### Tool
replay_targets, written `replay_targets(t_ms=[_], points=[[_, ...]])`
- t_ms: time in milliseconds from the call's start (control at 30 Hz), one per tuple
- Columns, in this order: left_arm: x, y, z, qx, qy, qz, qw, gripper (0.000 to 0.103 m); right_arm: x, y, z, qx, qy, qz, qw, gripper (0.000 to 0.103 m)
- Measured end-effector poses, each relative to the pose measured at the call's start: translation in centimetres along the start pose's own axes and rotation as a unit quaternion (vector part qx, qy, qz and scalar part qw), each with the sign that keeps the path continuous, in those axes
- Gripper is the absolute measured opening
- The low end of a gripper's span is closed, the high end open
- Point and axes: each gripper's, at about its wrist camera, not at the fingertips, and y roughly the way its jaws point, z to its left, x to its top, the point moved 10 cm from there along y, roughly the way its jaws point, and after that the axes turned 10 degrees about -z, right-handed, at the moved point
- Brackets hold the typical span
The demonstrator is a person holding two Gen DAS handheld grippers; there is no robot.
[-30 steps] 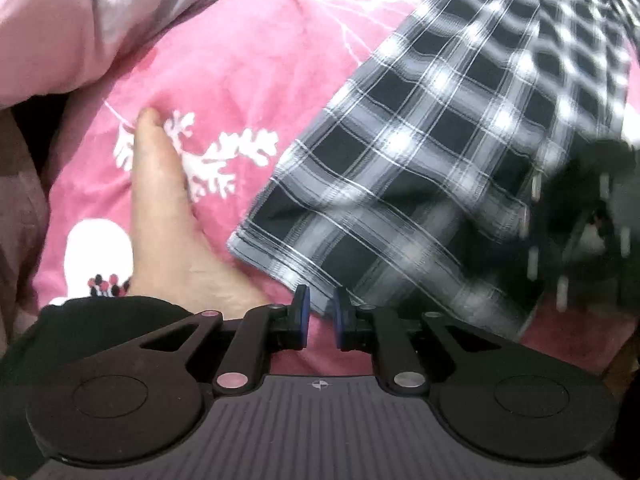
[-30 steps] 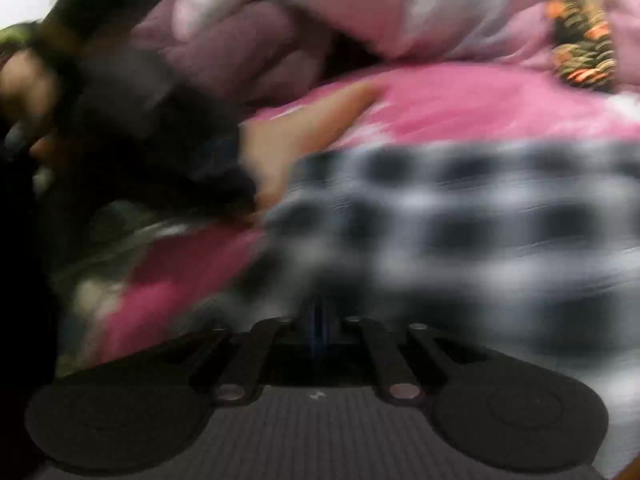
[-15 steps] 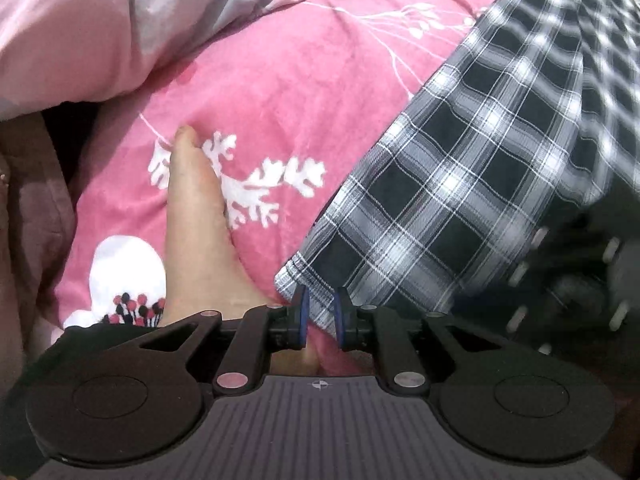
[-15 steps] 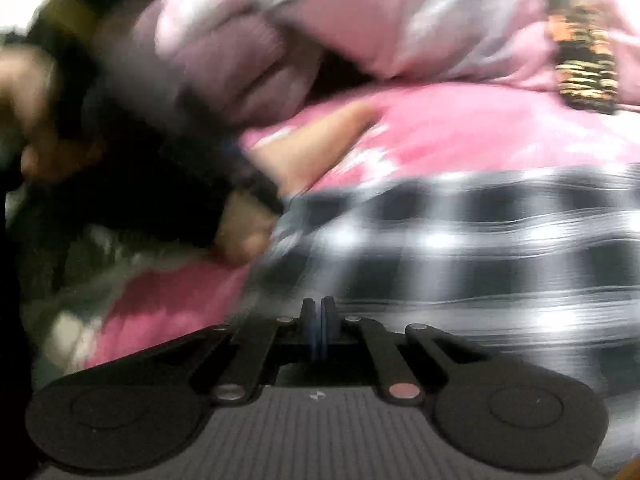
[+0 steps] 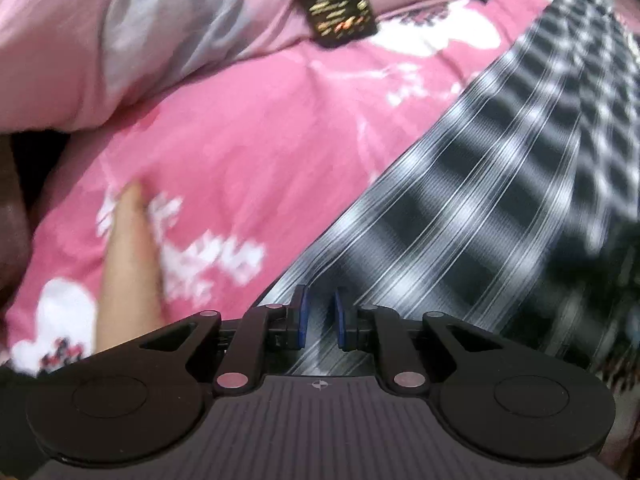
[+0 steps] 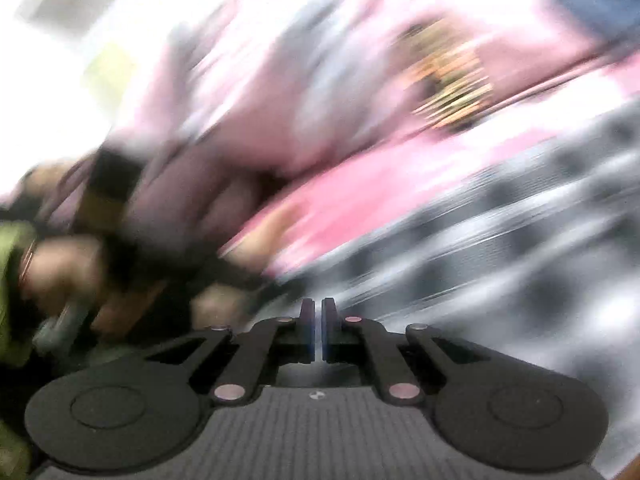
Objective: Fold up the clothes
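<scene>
A black-and-white plaid garment [image 5: 460, 200] lies spread on a pink bedspread [image 5: 248, 140], running from bottom centre to the upper right. My left gripper [image 5: 319, 320] points down over the garment's near corner. Its jaws stand a narrow gap apart, and the plaid shows through the gap without the pads pressing on it. In the heavily blurred right wrist view, my right gripper [image 6: 318, 320] is shut, with the plaid garment [image 6: 500, 260] stretching away to its right. I cannot tell whether any cloth is pinched between its pads.
A person's bare foot [image 5: 128, 256] rests on the bedspread left of the garment. A pink-and-grey quilt [image 5: 120, 40] is heaped at the back, with a dark patterned phone-like object [image 5: 332, 0] lying by it. A hand [image 6: 60, 280] shows at the left of the right wrist view.
The left gripper has slid over the garment's corner, which now lies under its jaws. The right gripper has swung and rolled fast, tilting and blurring its view. Both jaw gaps look unchanged.
</scene>
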Motion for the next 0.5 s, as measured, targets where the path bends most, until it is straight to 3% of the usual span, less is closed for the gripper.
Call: replay_targets(t_ms=[67, 200, 333, 433, 500], points=[[0.4, 0.9, -0.3, 0.009, 0.004, -0.008, 0.9999, 0.014, 2.1, -2.9, -4.0, -0.063, 0.02, -0.044, 0.997, 0.004], [3.1, 1.0, -1.2, -0.004, -0.007, -0.074, 0.9972, 0.014, 3.0, -7.3, -9.4, -0.147, 0.065, -0.099, 0.982, 0.004], [6.4, 2.0, -4.8, -0.063, 0.028, -0.117, 0.9908, 0.038, 1.3, -10.6, -14.3, -0.222, 0.11, -0.131, 0.96, 0.004], [7.8, 3.4, -6.8, -0.082, 0.06, -0.12, 0.9876, 0.039, -0.3, -11.1, -15.6, -0.23, 0.129, -0.154, 0.952, 0.002], [8.3, 4.3, -7.3, -0.09, 0.057, -0.117, 0.9874, 0.04, -1.0, -11.0, -15.4, -0.219, 0.139, -0.169, 0.951, 0.002]])
